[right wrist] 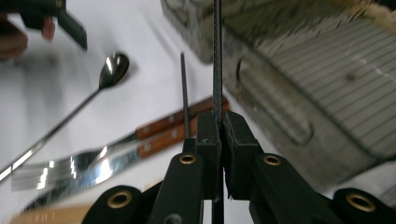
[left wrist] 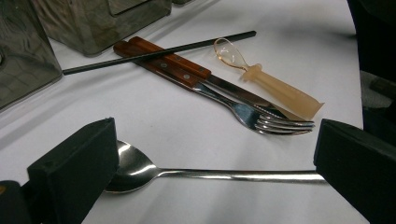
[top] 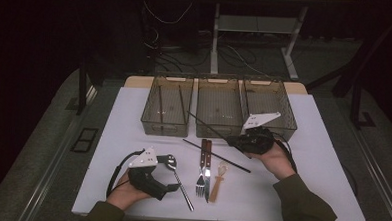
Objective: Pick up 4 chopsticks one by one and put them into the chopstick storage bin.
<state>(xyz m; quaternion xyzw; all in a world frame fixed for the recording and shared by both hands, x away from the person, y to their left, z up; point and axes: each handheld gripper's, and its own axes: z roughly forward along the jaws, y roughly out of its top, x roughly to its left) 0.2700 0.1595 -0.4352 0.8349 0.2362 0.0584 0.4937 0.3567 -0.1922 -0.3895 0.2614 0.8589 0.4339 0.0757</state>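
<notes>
My right gripper [top: 232,140] [right wrist: 220,126] is shut on a thin black chopstick [top: 208,126] [right wrist: 217,56], held a little above the table with its tip pointing toward the bins. A second black chopstick [top: 217,155] [left wrist: 159,52] [right wrist: 184,88] lies across two wooden handles. My left gripper [top: 172,173] [left wrist: 212,158] stands open at the table's front left. A long steel spoon [top: 181,182] [left wrist: 140,170] lies flat between its jaws, untouched by the pads as far as I can see.
Three mesh bins [top: 219,106] [right wrist: 327,84] stand in a row at the back. A wooden-handled fork [top: 201,166] [left wrist: 261,119], a knife [top: 208,168] [left wrist: 233,91] and a small amber spoon with a beige handle [top: 218,180] [left wrist: 275,86] lie mid-table.
</notes>
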